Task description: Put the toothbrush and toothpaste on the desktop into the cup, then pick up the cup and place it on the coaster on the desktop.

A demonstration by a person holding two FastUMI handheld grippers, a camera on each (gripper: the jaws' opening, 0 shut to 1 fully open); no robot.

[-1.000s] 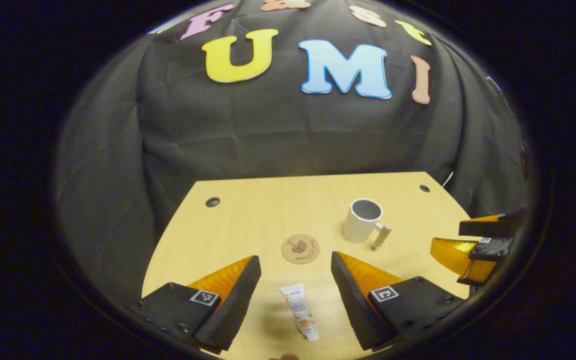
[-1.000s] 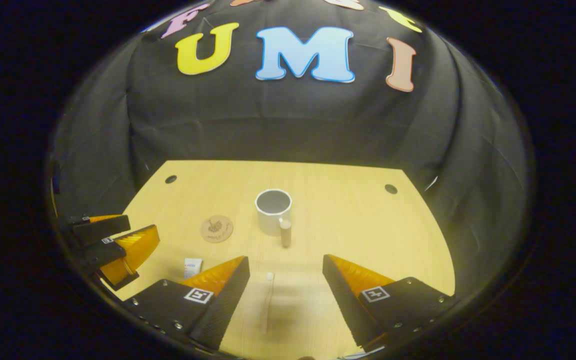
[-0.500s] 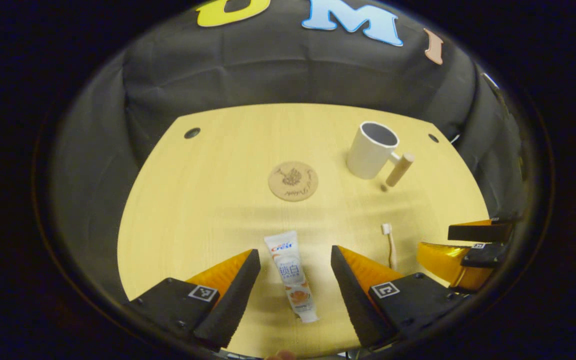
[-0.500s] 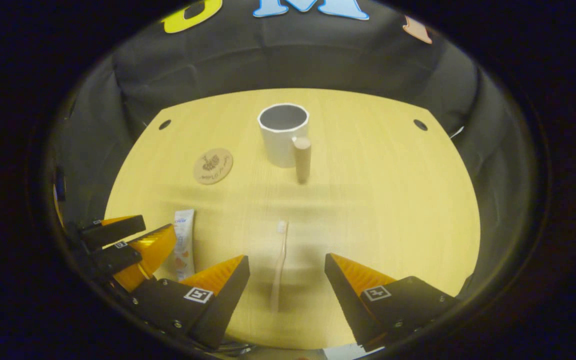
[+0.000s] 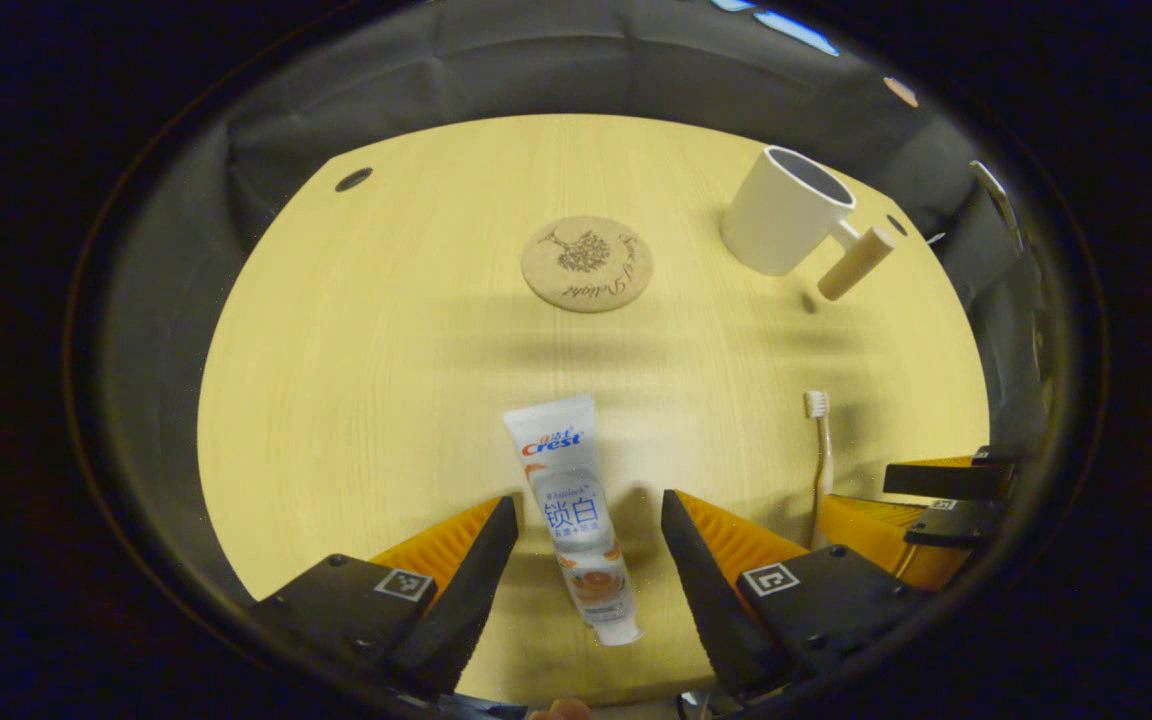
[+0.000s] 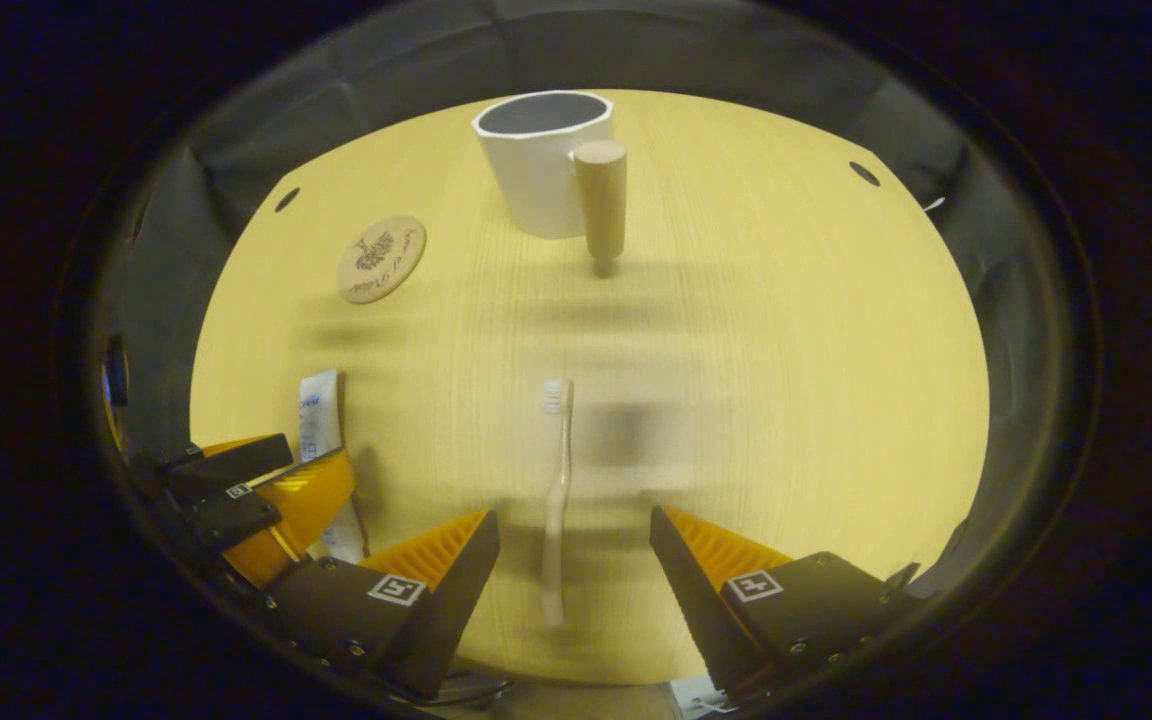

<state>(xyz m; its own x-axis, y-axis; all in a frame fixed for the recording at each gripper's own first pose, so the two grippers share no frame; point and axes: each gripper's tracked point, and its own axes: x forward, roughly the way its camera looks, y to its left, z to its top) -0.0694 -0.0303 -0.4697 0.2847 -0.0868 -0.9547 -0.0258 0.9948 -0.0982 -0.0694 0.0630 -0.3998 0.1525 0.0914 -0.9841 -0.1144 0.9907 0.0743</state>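
The desk [image 5: 356,330] is pale wood against black cloth. Near its back stands the cup [image 6: 541,165], empty; the coaster [image 5: 586,263] lies left of it. Nearer than the cup, the open left gripper [image 5: 584,560] straddles the toothpaste [image 5: 571,510], and the open right gripper [image 6: 571,570] the toothbrush [image 6: 558,500]. The grasp step likely comes next: lower, then close.

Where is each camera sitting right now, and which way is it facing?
Left gripper view: rides the left tongs, facing down-forward at the toothpaste between its open fingers.
Right gripper view: rides the right tongs, facing the toothbrush between its open fingers.
Shared: cup, coaster, desktop, each other's tongs.
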